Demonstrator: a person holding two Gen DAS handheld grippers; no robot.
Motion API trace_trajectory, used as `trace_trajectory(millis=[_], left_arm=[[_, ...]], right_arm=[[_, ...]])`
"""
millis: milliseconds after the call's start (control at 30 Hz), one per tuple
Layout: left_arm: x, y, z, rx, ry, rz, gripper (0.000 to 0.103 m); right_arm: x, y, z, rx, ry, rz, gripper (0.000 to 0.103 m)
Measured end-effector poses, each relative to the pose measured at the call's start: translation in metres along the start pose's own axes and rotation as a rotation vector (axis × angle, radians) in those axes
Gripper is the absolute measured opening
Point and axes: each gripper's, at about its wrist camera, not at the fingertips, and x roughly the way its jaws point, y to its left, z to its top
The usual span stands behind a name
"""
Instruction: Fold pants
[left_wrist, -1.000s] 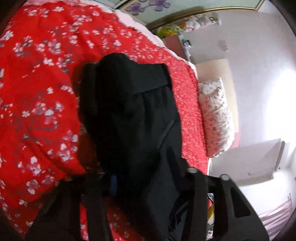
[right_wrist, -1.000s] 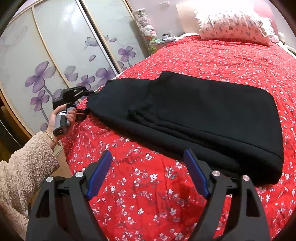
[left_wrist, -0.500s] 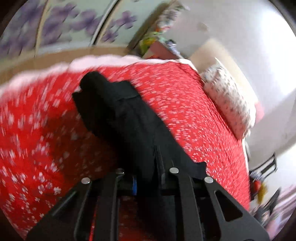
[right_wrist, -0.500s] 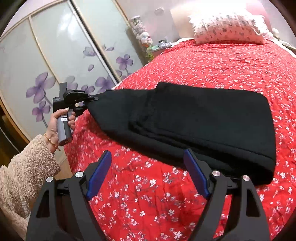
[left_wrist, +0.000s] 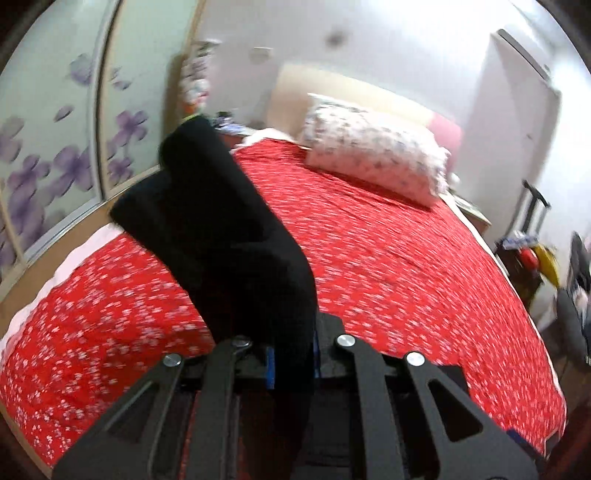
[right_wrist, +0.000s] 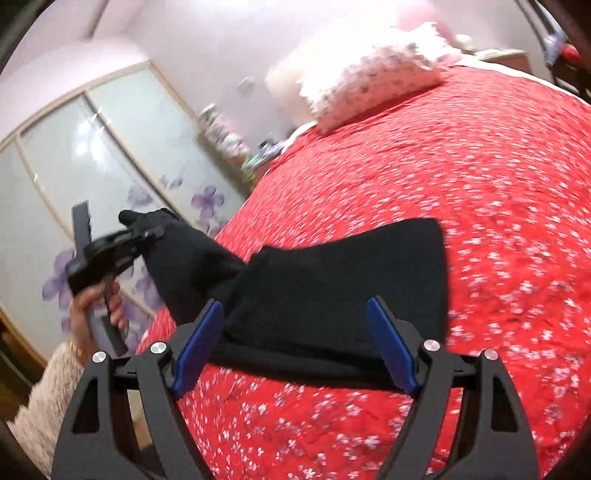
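Observation:
Black pants (right_wrist: 332, 288) lie partly folded on the red flowered bedspread (right_wrist: 498, 192). My left gripper (left_wrist: 291, 363) is shut on one end of the pants (left_wrist: 221, 229) and holds that end lifted above the bed's left edge. It also shows in the right wrist view (right_wrist: 142, 238), held by a hand. My right gripper (right_wrist: 295, 343) is open and empty, its blue pads on either side of the near edge of the pants, just above the cloth.
A white flowered pillow (left_wrist: 373, 162) lies at the head of the bed. Sliding wardrobe doors with purple flowers (right_wrist: 92, 166) stand along the left. A cluttered nightstand (right_wrist: 255, 158) is in the far corner. Bags and clutter (left_wrist: 543, 258) sit right of the bed.
My left gripper has lifted its end of the pants up off the bed and swung it towards the bed's middle. My right gripper stays open and has moved closer over the near edge.

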Motion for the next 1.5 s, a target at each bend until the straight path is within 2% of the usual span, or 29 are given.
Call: trace_trajectory(millis=[267,400,500,600,733,833,933,1033,1100,1167,1300,1433,1500], left_arm=[[0.005,-0.11,-0.04,0.188,0.057,-0.142,0.012],[0.024,-0.155,-0.096,0.31,0.133,-0.222,0.012],[0.048,-0.173,-0.143,0.354,0.243,-0.243,0.012],[0.051,-0.173,-0.161,0.357,0.23,-0.232,0.012],[0.041,-0.167,-0.136,0.264,0.194,-0.248,0.012],[0.024,-0.175,-0.131,0.276,0.136,-0.267,0.012],[0.021,-0.19,-0.157,0.359,0.168,-0.304,0.012],[0.037,-0.204,-0.208,0.504,0.238,-0.257,0.014],[0.045,-0.198,-0.226,0.506,0.242,-0.249,0.015],[0.042,-0.191,-0.228,0.492,0.218,-0.264,0.015],[0.042,-0.186,-0.223,0.453,0.23,-0.283,0.016],[0.033,-0.185,-0.23,0.476,0.21,-0.284,0.02],[0.027,-0.178,-0.228,0.456,0.218,-0.303,0.026]], right_arm=[[-0.026,-0.041,0.016,0.141,-0.1,-0.053,0.082],[-0.028,-0.061,0.019,0.201,-0.109,-0.105,0.082],[-0.026,-0.07,0.019,0.229,-0.095,-0.129,0.082],[-0.025,-0.079,0.018,0.272,-0.088,-0.128,0.082],[-0.028,-0.082,0.017,0.294,-0.106,-0.141,0.082],[-0.028,-0.083,0.019,0.3,-0.118,-0.151,0.082],[-0.029,-0.084,0.018,0.302,-0.123,-0.171,0.082],[-0.032,-0.087,0.018,0.307,-0.135,-0.186,0.082],[-0.033,-0.087,0.018,0.308,-0.141,-0.184,0.082],[-0.034,-0.086,0.018,0.3,-0.145,-0.173,0.082],[-0.031,-0.083,0.019,0.282,-0.143,-0.135,0.082],[-0.026,-0.077,0.022,0.26,-0.144,-0.059,0.082],[-0.023,-0.072,0.024,0.232,-0.134,-0.022,0.082]])
